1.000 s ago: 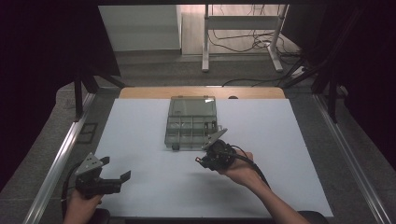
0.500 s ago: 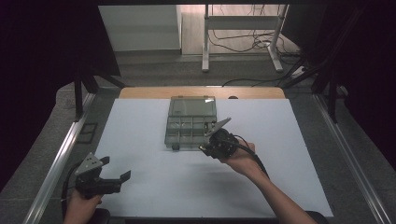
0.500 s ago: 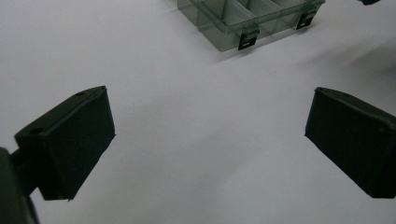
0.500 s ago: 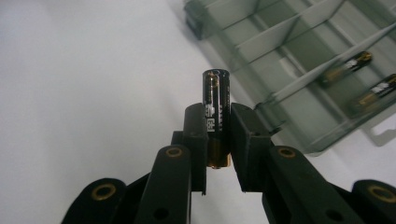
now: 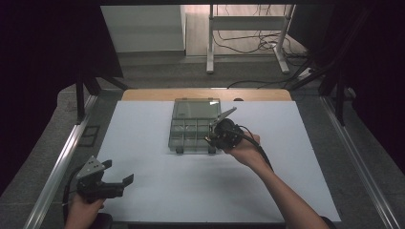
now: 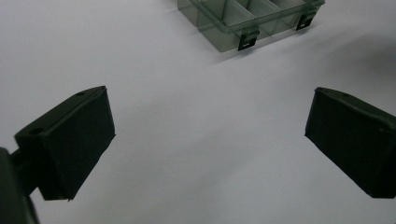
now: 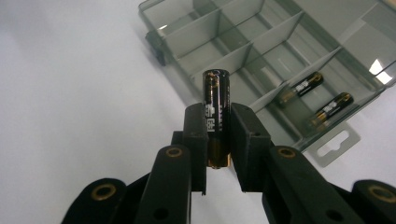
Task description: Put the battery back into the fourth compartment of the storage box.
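A battery [image 7: 216, 112] is clamped upright between the right gripper's [image 7: 217, 140] pads, held at the near right edge of the open box [image 5: 196, 125]. Two batteries [image 7: 301, 87] are seen lying in its compartments. The left gripper [image 6: 205, 140] is held wide open, empty, over bare table [image 5: 191, 191] near the front left corner.

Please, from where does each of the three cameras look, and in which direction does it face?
High view: above the table, looking forward and down; both forearms, left gripper, right gripper.
Left gripper view: between open jaws, toward the organizer box.
Right gripper view: jaws shut on a battery, box behind.
All share the box.
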`<action>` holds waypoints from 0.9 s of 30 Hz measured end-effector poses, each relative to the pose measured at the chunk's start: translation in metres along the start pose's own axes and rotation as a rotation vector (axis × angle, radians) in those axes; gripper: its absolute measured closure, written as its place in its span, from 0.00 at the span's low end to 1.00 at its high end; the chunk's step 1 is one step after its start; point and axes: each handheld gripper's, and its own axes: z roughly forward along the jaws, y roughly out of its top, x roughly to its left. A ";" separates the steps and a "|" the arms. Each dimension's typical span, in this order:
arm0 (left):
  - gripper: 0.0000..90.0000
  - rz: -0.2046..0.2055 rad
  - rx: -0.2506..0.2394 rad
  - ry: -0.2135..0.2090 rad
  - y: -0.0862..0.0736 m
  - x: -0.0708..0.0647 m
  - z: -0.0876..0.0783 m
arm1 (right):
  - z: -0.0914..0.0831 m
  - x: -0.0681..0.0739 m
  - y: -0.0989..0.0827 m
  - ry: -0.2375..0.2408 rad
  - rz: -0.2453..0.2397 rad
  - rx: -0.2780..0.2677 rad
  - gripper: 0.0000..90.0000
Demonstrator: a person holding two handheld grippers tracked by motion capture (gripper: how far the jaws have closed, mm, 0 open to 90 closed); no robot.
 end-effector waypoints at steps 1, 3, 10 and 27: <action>0.02 0.000 0.000 0.000 0.000 0.000 0.000 | 0.000 -0.002 0.001 -0.004 0.001 0.000 0.85; 0.02 0.000 0.000 0.000 0.000 0.000 0.000 | 0.001 -0.005 0.005 -0.011 0.007 0.000 0.85; 0.02 -0.002 -0.001 -0.003 0.000 0.001 0.000 | 0.006 -0.019 0.014 -0.036 0.037 0.001 0.85; 0.02 -0.004 -0.002 -0.004 0.000 0.001 0.000 | 0.022 -0.053 0.030 -0.112 0.117 0.034 0.85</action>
